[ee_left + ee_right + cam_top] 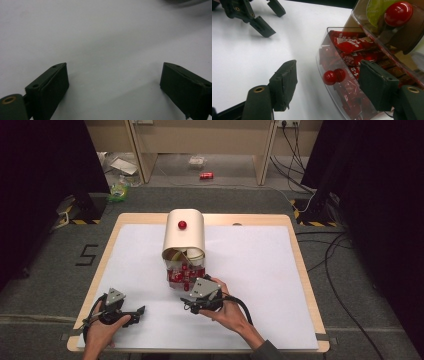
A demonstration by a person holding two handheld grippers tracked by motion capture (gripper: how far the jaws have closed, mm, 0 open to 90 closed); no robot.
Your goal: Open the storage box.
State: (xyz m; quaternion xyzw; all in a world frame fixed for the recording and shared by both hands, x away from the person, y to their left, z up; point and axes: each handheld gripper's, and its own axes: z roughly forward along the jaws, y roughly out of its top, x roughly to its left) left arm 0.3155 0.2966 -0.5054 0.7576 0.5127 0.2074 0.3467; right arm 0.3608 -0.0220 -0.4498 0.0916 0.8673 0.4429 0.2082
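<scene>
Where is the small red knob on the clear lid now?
In the right gripper view, the small red knob sits on the clear lid, between the right hand-held gripper jaws, untouched.

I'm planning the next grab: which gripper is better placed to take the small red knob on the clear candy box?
The right gripper: its open jaws straddle the clear box's red knob. The left gripper rests open over bare white table, well off.

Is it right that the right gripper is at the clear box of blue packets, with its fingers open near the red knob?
Not quite: the packets are red, not blue, as the right gripper view shows. The rest holds: the right gripper is at the clear box, fingers open near the red knob.
</scene>
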